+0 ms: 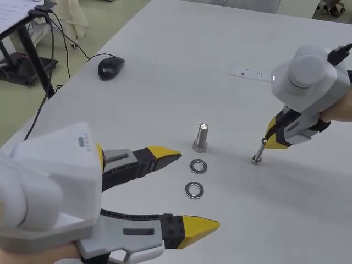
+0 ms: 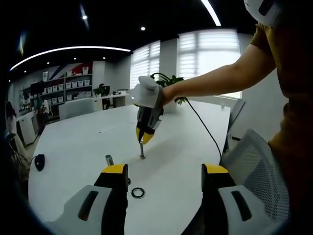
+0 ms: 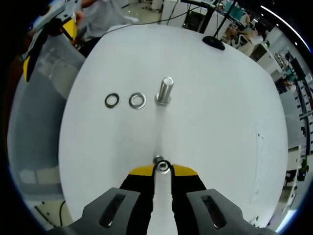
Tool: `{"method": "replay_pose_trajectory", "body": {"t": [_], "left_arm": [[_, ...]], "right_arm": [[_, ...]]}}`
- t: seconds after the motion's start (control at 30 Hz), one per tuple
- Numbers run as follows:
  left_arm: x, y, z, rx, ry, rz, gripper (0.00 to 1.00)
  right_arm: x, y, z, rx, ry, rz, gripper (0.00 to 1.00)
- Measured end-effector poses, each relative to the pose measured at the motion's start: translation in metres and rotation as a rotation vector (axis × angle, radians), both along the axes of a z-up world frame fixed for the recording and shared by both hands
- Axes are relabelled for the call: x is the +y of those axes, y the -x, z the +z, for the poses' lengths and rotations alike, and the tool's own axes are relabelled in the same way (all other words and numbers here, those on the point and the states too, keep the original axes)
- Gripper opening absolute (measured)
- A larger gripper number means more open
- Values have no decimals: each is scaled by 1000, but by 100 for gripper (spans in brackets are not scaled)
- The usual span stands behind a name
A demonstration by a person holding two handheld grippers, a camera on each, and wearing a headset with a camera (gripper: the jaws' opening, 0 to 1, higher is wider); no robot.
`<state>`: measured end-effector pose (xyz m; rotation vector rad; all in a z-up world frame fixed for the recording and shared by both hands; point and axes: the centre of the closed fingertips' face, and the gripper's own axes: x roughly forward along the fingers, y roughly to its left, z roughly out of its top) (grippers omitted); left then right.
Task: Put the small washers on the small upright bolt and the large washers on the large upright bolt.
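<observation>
The right gripper (image 3: 163,172) pinches a small silver washer (image 3: 163,167) over the thin upright bolt (image 1: 257,154), apparently aligning its hole. The left gripper (image 2: 165,169) waits, jaws wide apart.

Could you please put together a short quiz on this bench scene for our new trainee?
1. True or false: the left gripper has its fingers closed.
2. How many washers lie flat on the table near the large bolt?
3. Where are the tips of the right gripper? A) at the top of the small bolt; B) over the computer mouse; C) on the large bolt.

Key: 1 false, its fingers are wide apart. 2 two. 3 A, with what looks like a small washer between its fingers.
</observation>
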<state>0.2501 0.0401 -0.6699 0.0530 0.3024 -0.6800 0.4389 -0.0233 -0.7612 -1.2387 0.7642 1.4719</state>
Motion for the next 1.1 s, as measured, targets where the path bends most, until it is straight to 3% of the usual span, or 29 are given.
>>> {"method": "replay_pose_trajectory", "body": {"t": [0.43,1.1], "left_arm": [[1,1,-3,8,4,3,60],[6,-3,-9,27,11,13,60]], "right_arm": [[1,1,-13,-1,34,23,12],[1,4,-42,37,50,37,13]]}}
